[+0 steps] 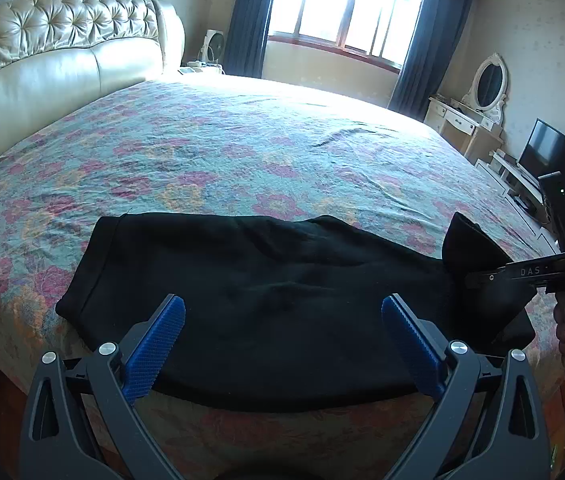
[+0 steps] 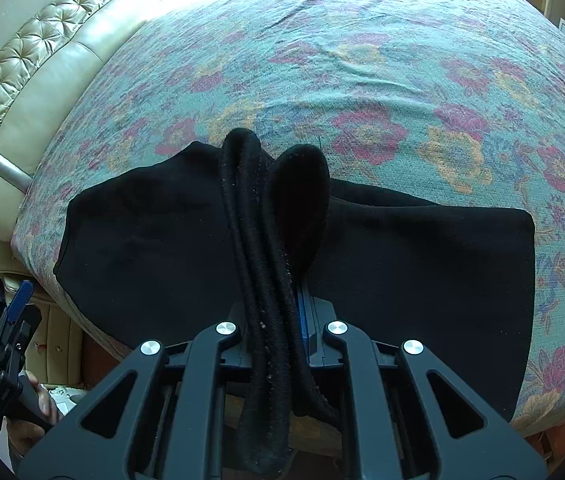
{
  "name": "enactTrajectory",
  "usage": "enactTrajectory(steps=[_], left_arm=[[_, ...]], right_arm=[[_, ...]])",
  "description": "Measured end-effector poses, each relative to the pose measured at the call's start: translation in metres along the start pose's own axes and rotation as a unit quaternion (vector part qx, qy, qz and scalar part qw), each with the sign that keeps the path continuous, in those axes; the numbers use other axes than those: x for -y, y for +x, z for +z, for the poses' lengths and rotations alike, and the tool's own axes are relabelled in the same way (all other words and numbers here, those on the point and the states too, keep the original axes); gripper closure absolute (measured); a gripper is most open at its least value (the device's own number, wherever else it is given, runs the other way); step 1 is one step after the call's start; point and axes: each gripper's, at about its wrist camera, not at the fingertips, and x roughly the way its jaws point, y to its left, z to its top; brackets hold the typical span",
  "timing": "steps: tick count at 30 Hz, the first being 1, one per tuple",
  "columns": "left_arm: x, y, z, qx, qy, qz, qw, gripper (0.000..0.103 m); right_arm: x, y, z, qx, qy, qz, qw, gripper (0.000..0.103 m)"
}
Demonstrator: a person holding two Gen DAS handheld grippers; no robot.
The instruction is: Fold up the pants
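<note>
Black pants lie folded lengthwise across the near edge of the bed. My left gripper hovers open just above their middle, its blue pads wide apart with nothing between them. At the right edge of the left wrist view, my right gripper lifts one end of the pants into a peak. In the right wrist view that gripper is shut on a bunched black hem, which hides its fingertips, and the pants spread out beneath it. The left gripper shows at the lower left.
The floral bedspread stretches beyond the pants. A cream tufted headboard stands at the left. A dresser with an oval mirror and a television stand to the right. Blue curtains frame a bright window.
</note>
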Motion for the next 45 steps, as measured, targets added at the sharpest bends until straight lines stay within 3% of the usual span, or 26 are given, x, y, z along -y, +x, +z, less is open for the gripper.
enactTrajectory(steps=[9,16,21,25,31,36,41,45], left_arm=[[0.001,0.004,-0.002,-0.009,-0.001,-0.007,0.9999,0.005],[0.001,0.008,-0.006,-0.015,-0.006,-0.008,0.9998,0.005],[0.0,0.011,-0.008,-0.02,-0.011,-0.006,0.9997,0.005],[-0.002,0.012,-0.01,-0.022,-0.013,-0.003,0.9997,0.005],[-0.01,0.016,-0.013,-0.028,-0.026,-0.001,0.9993,0.005],[-0.015,0.016,-0.014,-0.029,-0.037,-0.005,0.9989,0.005],[-0.019,0.017,-0.013,-0.029,-0.04,-0.004,0.9988,0.005],[-0.022,0.019,-0.015,-0.033,-0.045,-0.002,0.9984,0.005]], right_arm=[[-0.005,0.03,0.0,-0.011,0.002,-0.018,1.0,0.09],[-0.006,0.039,-0.001,-0.01,0.01,-0.01,1.0,0.08],[-0.009,0.042,-0.003,-0.005,0.016,0.004,1.0,0.065],[-0.011,0.044,-0.006,-0.001,0.032,0.047,0.998,0.044],[-0.017,0.051,-0.008,-0.016,0.066,0.138,0.988,0.043],[-0.024,0.059,-0.012,-0.016,0.06,0.131,0.989,0.041],[-0.022,0.035,-0.025,0.031,0.059,0.147,0.987,0.041],[0.002,0.024,-0.034,0.057,0.09,0.155,0.982,0.041]])
